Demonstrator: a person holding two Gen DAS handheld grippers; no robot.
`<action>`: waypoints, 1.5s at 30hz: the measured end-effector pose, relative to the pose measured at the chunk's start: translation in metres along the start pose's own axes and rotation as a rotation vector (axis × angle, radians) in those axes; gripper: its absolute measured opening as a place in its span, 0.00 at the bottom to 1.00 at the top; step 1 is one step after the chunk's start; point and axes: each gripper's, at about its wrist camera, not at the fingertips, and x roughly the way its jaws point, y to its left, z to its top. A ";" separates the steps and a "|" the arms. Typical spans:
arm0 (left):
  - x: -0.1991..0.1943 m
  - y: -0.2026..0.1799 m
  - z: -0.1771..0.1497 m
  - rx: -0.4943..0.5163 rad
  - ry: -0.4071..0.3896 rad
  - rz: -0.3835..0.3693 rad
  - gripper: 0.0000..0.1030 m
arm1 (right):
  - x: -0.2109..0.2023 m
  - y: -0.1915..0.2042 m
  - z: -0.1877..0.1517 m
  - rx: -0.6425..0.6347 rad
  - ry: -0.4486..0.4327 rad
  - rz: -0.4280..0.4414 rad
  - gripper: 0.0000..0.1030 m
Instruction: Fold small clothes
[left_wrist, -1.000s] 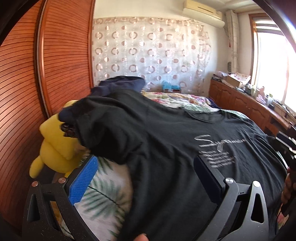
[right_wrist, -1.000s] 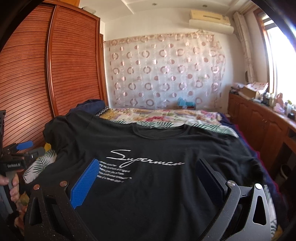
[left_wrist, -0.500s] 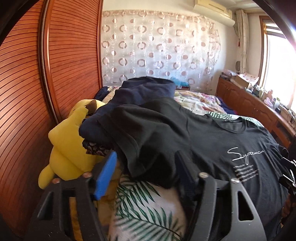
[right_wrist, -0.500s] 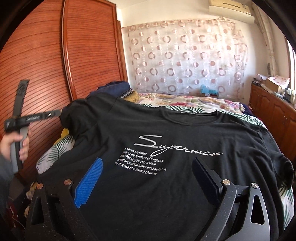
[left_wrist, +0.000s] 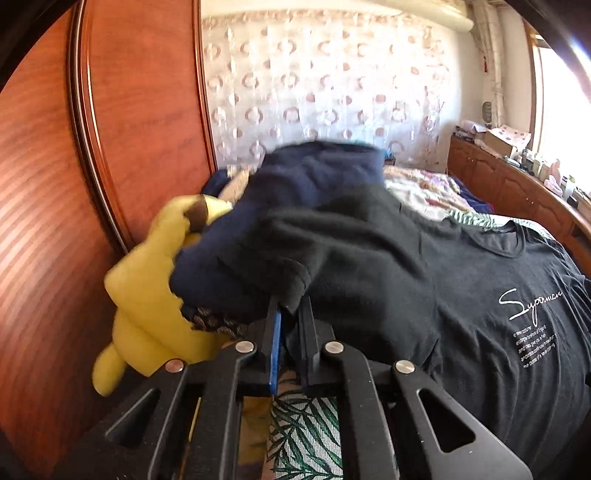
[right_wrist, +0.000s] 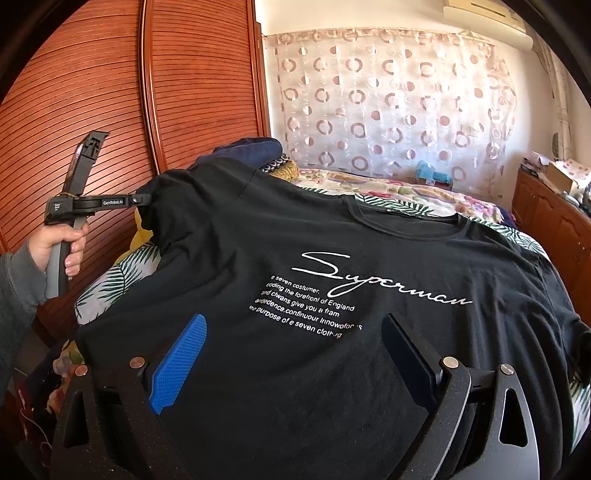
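A black T-shirt (right_wrist: 332, 295) with white "Superman" lettering lies face up and spread across the bed; it also shows in the left wrist view (left_wrist: 480, 295). My left gripper (left_wrist: 290, 306) is shut on the hem of the shirt's left sleeve (left_wrist: 295, 280). In the right wrist view the left gripper (right_wrist: 138, 200) pinches that sleeve (right_wrist: 166, 199) at the shirt's far left. My right gripper (right_wrist: 291, 332) is open and empty, hovering over the shirt's lower middle below the lettering.
A yellow plush toy (left_wrist: 155, 280) and a navy garment (left_wrist: 314, 173) lie at the bed's left, by the wooden slatted wardrobe (right_wrist: 92, 92). The leaf-print bedsheet (left_wrist: 306, 435) shows under the shirt. Wooden cabinets (left_wrist: 517, 192) run along the right.
My left gripper swung left from the shirt's body to the left sleeve and closed on its hem. My right gripper stayed open and moved closer over the lettering.
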 end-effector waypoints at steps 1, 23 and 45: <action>-0.007 -0.003 0.002 0.018 -0.022 0.003 0.07 | -0.001 0.000 0.000 0.003 -0.002 -0.001 0.93; -0.056 -0.164 0.048 0.285 -0.040 -0.341 0.25 | -0.024 -0.021 -0.008 0.112 -0.054 -0.054 0.93; 0.028 -0.081 -0.054 0.076 0.236 -0.244 0.63 | 0.029 -0.011 0.040 -0.005 -0.036 0.056 0.69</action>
